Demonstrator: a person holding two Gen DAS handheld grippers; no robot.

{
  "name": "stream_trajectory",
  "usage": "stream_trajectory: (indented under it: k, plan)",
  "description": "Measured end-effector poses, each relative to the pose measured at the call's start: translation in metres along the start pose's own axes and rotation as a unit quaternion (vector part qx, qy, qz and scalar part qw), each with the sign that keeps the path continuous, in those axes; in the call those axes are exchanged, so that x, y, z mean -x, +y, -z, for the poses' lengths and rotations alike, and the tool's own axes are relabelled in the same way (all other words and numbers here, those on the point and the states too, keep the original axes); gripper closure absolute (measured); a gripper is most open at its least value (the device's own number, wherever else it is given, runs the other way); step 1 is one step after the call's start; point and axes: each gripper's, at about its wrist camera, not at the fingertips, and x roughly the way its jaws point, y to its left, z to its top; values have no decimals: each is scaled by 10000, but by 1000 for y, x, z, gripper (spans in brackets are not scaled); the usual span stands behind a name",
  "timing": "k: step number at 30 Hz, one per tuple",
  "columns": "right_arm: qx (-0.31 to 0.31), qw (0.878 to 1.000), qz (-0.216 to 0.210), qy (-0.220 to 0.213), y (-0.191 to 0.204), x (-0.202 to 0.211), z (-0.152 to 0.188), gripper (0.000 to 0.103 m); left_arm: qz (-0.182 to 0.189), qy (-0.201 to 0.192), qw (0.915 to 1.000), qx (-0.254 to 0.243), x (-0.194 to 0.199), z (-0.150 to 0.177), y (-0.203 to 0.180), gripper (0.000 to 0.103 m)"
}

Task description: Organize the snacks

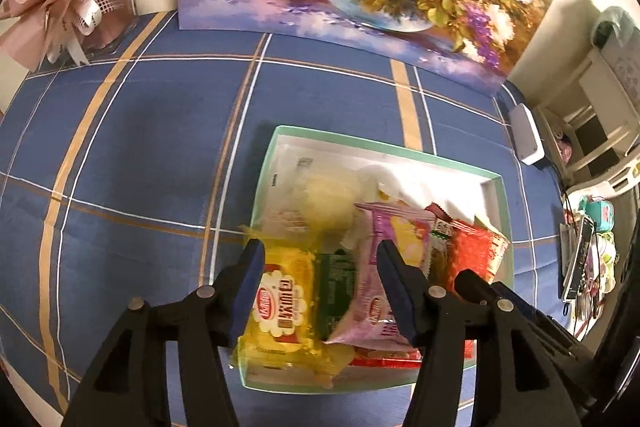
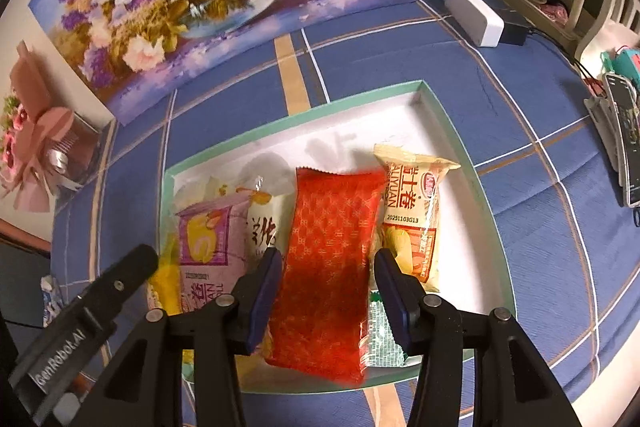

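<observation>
Snacks look mostly sorted already: yellow pack (image 1: 282, 303), purple pack (image 2: 212, 251), white pack (image 2: 266, 227), red pack (image 2: 328, 259) & cream roll pack (image 2: 416, 211) all lie side by side in the green-rimmed tray (image 2: 452, 131) on the blue plaid surface (image 1: 120, 147). Left claw (image 1: 320, 291) hangs wide open over yellow & purple, gripping nothing. Right claw (image 2: 326, 293) is spread wide either side of the red pack; can't tell if it's pinching. Prob. just final straightening left. Tray's far half is bare, so room to shift packs back; rim walls hem in the sides, and the claws sit close together.
</observation>
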Motion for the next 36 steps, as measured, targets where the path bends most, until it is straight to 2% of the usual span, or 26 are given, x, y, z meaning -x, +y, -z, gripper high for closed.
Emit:
stream_trajectory:
  k: [9,11,13,17,19,22,24,25,27,33,35,36]
  plan:
    - [37,10000,-17,-44,2,5,-1,50,-181,-35,9998,-25,-2,-1,5,37]
    - [53,10000,-1,-82,4,8,-1,45,-353,-92,9993,-64,-3,-1,6,26]
    - [67,9999,36,-108,5,7,-1,33,-500,-157,9986,-118,-2,-2,8,26]
    - [113,9999,47,-67,6,1,0,25,-756,-246,9968,-113,-3,-4,14,24]
    - [128,9999,49,-73,7,-2,1,16,-845,-277,9960,-116,-4,-4,17,23]
    - [108,9999,39,-116,6,-1,0,15,-941,-302,9951,-40,-4,-5,23,15]
    - [90,9998,30,-157,6,0,0,14,-956,-345,9948,-16,-4,-6,24,15]
    - [87,9998,34,-168,6,0,0,7,-977,-367,9945,-7,-4,-6,25,15]
    - [82,9998,37,-200,6,1,-1,0,-1020,-402,9940,-4,-3,-6,26,15]
    - [91,9997,-12,-236,6,1,0,0,-1034,-586,9929,41,-2,-7,30,11]
    - [96,9997,-33,-223,7,0,0,0,-1063,-673,9921,32,-1,-8,31,1]
    - [100,9997,-29,-222,7,-1,0,0,-1069,-693,9918,39,0,-8,31,1]
